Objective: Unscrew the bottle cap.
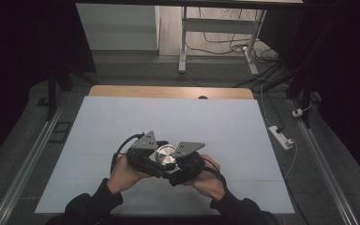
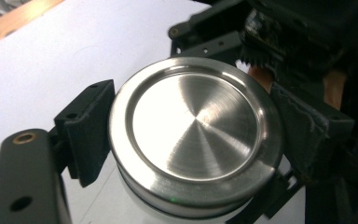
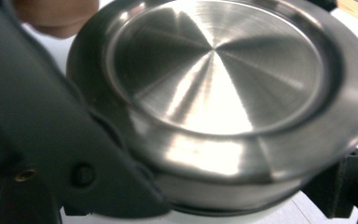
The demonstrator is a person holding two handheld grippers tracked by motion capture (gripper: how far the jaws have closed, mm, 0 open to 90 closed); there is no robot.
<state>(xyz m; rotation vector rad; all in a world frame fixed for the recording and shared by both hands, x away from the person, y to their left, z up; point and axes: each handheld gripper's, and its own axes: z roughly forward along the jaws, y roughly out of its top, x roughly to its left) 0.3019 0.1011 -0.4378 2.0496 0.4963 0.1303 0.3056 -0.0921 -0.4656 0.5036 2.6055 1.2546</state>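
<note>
Round steel lid point(image 1: 165, 156) sits low centre of the high view, on a white-bodied container whose rim shows beneath it in the left gripper view. Left tongs point(image 1: 155, 159) and right tongs point(image 1: 177, 164) meet around it from either side, one hand point(image 1: 124, 174) behind each. In the left gripper view the left tongs point(image 2: 193, 135) have their jaws pressed against opposite sides of the lid point(image 2: 194, 130), gripping it. In the right gripper view the right tongs point(image 3: 214, 182) clamp the lid's point(image 3: 219, 70) rim likewise, one jaw at lower left, the other at lower right. White surface point(image 1: 122, 122) is bare on all sides; far wooden edge point(image 1: 168, 92) lies well apart from the work, the near edge close under the forearms. Off the surface at right: a white power strip point(image 1: 281, 137) on the floor.
</note>
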